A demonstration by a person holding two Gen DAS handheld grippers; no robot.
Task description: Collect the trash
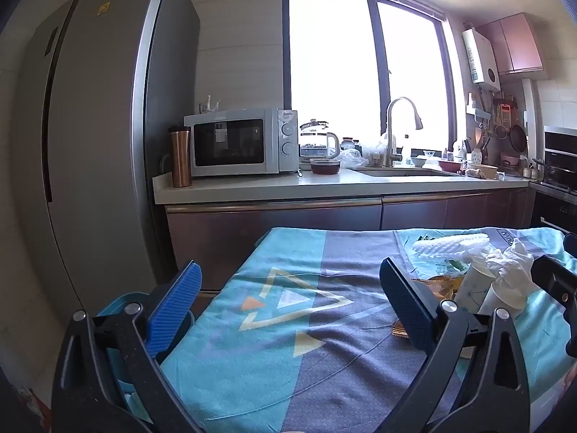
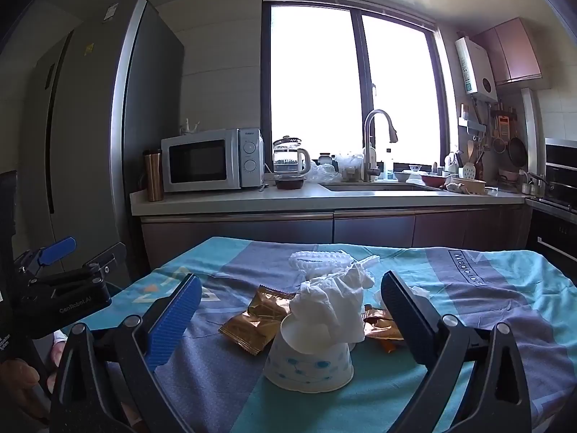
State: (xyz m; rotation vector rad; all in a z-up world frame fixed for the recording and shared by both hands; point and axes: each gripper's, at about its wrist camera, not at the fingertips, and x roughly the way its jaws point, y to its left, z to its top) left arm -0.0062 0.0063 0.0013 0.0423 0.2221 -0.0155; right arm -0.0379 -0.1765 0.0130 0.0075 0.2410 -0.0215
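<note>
A pile of trash lies on a table with a teal and grey cloth [image 2: 252, 389]. In the right wrist view an upturned paper cup [image 2: 309, 362] with blue dots stands between the open fingers of my right gripper [image 2: 290, 319], with crumpled white tissue [image 2: 330, 301] on it. Gold snack wrappers [image 2: 254, 319] lie left and right of it, and white foam netting [image 2: 321, 258] lies behind. My left gripper [image 1: 290, 310] is open and empty over the cloth [image 1: 288, 342], left of the pile; the cup [image 1: 472, 285] and tissue [image 1: 512, 263] are at its right.
A teal bin [image 1: 115, 303] shows at the table's left edge under the left finger. Behind the table runs a kitchen counter [image 1: 324, 184] with a microwave [image 1: 239, 142], kettle and sink. A tall fridge [image 1: 90, 126] stands at the left.
</note>
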